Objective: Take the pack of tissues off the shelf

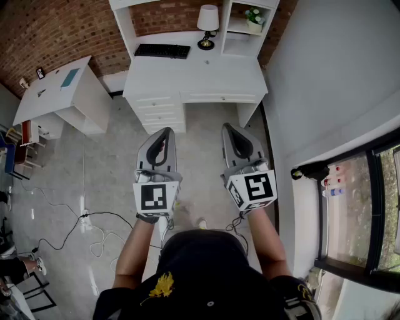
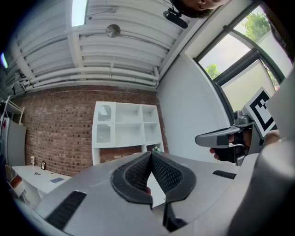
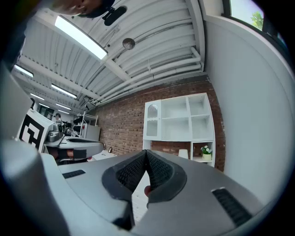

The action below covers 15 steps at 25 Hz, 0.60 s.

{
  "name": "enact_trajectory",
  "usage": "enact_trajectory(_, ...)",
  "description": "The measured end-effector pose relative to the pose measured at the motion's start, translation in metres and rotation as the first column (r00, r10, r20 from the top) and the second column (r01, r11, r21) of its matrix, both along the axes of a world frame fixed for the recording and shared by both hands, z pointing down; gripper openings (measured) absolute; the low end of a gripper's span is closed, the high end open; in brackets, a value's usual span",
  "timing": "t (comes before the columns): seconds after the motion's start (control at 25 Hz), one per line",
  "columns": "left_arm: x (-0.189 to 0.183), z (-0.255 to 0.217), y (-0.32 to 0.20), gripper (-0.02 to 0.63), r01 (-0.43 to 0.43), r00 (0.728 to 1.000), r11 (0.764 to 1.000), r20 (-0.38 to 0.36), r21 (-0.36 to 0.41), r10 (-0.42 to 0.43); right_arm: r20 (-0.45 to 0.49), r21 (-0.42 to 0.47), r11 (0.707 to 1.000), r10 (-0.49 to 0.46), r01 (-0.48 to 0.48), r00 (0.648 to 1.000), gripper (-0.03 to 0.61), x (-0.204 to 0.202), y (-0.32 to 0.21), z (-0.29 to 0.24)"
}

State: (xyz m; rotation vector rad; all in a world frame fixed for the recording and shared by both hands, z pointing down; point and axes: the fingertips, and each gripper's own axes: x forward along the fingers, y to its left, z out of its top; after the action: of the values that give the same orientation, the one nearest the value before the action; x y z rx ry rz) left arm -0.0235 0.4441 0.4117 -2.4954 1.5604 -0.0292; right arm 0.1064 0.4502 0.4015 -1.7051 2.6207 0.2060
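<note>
1. Left gripper (image 1: 166,131): the person is holding it level at centre left of the head view. Its jaws are closing fully at the tips and are gripping nothing. A narrow V-shaped gap is showing behind the tips in the left gripper view.

2. Right gripper (image 1: 229,127): the person is holding it level beside the left one, the two well apart. Its jaws are also meeting at the tips and are holding nothing.

3. Both grippers are pointing toward the white desk (image 1: 206,78) at the top centre of the head view and are standing well short of it.

4. A keyboard (image 1: 162,50) and a lamp (image 1: 208,25) are sitting on the desk top. A potted plant (image 1: 254,17) is standing in a compartment to the right of the lamp.

5. The white shelf unit (image 3: 179,120) is rising above the desk against the brick wall (image 1: 50,31). In both gripper views its upper compartments are too small to read.

6. Pack of tissues: its place on the shelf unit cannot be made out in any view.

7. A white side table (image 1: 59,94) is standing at the upper left of the head view. A cable (image 1: 94,228) is lying on the floor at the lower left.
</note>
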Motion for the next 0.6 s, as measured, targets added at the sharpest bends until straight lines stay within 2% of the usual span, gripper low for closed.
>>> enact_trajectory(0.28, 0.035, 0.0, 0.013, 0.017, 0.008, 1.0, 1.0, 0.003, -0.018, -0.008, -0.006, 0.008, 1.0, -0.012, 0.012, 1.0, 0.006, 0.032, 0.017, -0.003)
enact_trajectory(0.4, 0.048, 0.002, 0.003, 0.017, 0.009, 1.0, 1.0, 0.024, -0.021, -0.009, 0.0, -0.02, 0.999, 0.027, -0.027, 1.0, 0.006, 0.055, 0.007, 0.004)
enact_trajectory(0.52, 0.039, -0.001, -0.008, 0.018, 0.03, 0.999, 0.999, 0.043, -0.014, -0.029, -0.027, -0.033, 0.994, 0.099, -0.1, 0.995, 0.006, 0.065, -0.006, 0.01)
enact_trajectory(0.6, 0.026, -0.002, -0.018, 0.018, 0.056, 0.998, 0.998, 0.044, -0.02, -0.055, -0.023, -0.043, 0.995, 0.084, -0.085, 0.996, 0.006, 0.06, -0.015, 0.011)
